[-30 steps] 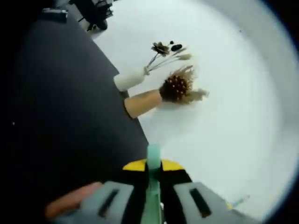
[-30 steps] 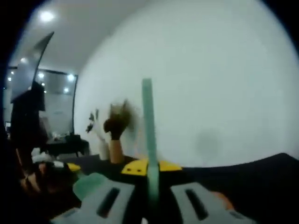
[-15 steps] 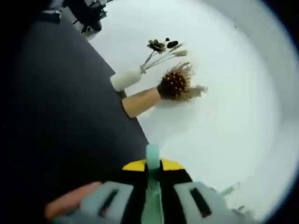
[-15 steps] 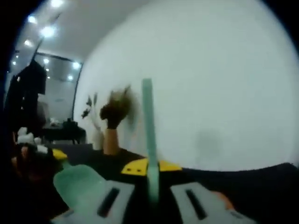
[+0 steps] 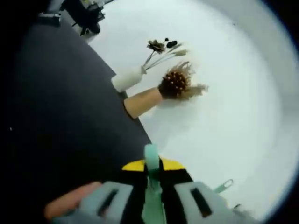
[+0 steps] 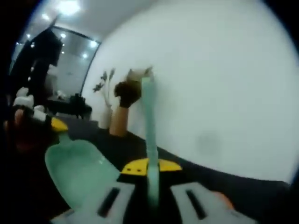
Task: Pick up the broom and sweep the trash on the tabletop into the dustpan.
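White wall and dark tabletop [image 5: 60,121] fill both views, with a white bottle vase of dried stems [image 5: 128,78] and a tan vase with a brown spiky flower head [image 5: 142,101] in the upper centre of the left gripper view. Left gripper [image 5: 152,196] pinches the pale green dustpan handle [image 5: 152,186]; its pale green plastic pan [image 6: 79,165] appears lower left in the right gripper view. Right gripper [image 6: 152,196] pinches the slim pale green broom handle [image 6: 149,135], held upright, presumably ready for sweeping. No trash is discernible.
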The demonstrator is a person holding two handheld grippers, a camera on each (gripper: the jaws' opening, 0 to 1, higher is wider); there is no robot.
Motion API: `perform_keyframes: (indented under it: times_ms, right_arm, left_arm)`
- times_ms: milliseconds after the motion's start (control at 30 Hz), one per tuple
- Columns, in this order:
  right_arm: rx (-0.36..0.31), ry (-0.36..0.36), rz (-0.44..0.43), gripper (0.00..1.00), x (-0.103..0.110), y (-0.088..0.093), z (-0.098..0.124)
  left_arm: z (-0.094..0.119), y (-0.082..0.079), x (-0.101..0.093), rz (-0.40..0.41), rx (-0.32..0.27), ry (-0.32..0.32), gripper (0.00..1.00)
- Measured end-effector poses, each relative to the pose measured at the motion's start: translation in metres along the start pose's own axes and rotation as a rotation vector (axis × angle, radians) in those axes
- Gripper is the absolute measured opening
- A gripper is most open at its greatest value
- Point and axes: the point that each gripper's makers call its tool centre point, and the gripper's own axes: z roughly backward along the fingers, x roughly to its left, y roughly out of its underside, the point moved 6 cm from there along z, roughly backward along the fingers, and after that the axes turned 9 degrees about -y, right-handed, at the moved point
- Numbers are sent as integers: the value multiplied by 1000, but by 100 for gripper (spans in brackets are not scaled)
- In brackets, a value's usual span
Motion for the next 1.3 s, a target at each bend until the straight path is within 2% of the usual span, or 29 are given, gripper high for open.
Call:
perform_keyframes:
  times_ms: [267, 400, 467, 533, 567, 633, 800, 867, 933, 1000, 1167, 1267, 1300]
  right_arm:
    - [-21, -44, -19, 5, 13, -7, -2]
    - [-81, -34, -37, 5, 10, -19, 4]
    - [-86, -8, -17, 5, 5, -21, 5]
    - [-77, 37, 22, 5, -1, -20, 7]
    - [-75, 31, 18, 5, 0, -17, 5]
    - [-32, 45, 22, 5, -2, -9, 1]
    - [29, -13, 68, 5, 13, 4, -8]
    - [27, -37, 76, 5, 20, 1, -9]
    - [-13, -87, 60, 5, 30, -8, -9]
    - [-39, -104, 51, 5, 37, -19, -7]
    - [-85, -87, 97, 5, 44, -36, -2]
    - [-87, -56, 134, 5, 42, -38, -1]
    - [-68, -43, 141, 5, 41, -36, -2]
  left_arm:
    - [-1, 0, 2, 25, 10, 5, 11]
    - [-1, 0, 1, 19, 10, 6, 11]
    - [-2, 0, 2, 25, 12, 5, 11]
    - [-2, 0, 3, 30, 14, 3, 11]
    - [-2, 0, 3, 30, 13, 3, 11]
    - [-2, 0, 3, 26, 12, 4, 11]
    - [-2, -1, 3, 27, 12, 4, 11]
    - [-1, -1, 3, 31, 13, 4, 11]
    - [-1, -1, 3, 35, 14, 4, 11]
    - [-1, -1, 3, 39, 17, 6, 11]
    - [0, -1, 4, 43, 18, 6, 11]
    - [0, -1, 4, 45, 18, 7, 11]
    - [0, -2, 4, 45, 17, 6, 11]
